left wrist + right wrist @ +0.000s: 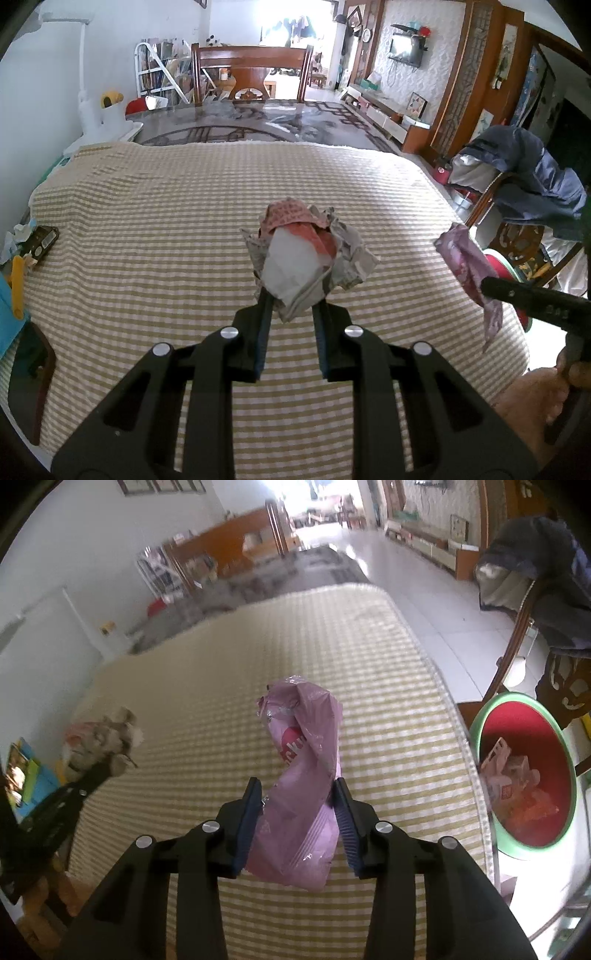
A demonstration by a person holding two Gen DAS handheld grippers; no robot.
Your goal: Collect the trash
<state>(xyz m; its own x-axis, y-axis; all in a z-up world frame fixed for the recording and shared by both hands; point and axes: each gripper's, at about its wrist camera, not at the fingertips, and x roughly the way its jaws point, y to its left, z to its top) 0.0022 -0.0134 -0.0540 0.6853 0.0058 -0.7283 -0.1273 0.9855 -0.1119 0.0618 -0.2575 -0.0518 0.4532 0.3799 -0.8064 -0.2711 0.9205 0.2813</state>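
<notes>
The pink plastic wrapper (301, 775) hangs between the blades of the right tool (297, 801), pinched near its lower half with its twisted top standing free above the striped cloth (388, 686) that covers the table; the same wrapper shows at the right edge of the left wrist view (469, 266). The right tool is closed onto it, though the film looks thin and slippery and only loosely gathered. The crumpled ball of newspaper and red-and-white paper (306, 254) sits in the left tool (291, 302), whose jaws are drawn narrow and clamped on the wad's near end, holding it clear of the cloth. To the right, beside the table's edge, stands the red bin with a green rim (569, 768), already holding some scraps (513, 779).

The likely trouble lies in the carry to the bin. The wrapper could slide out of the right tool, since the grip catches little of it. A release short of the rim would drop it on the table edge or the floor. The paper wad could also shed loose outer sheets if jolted.
</notes>
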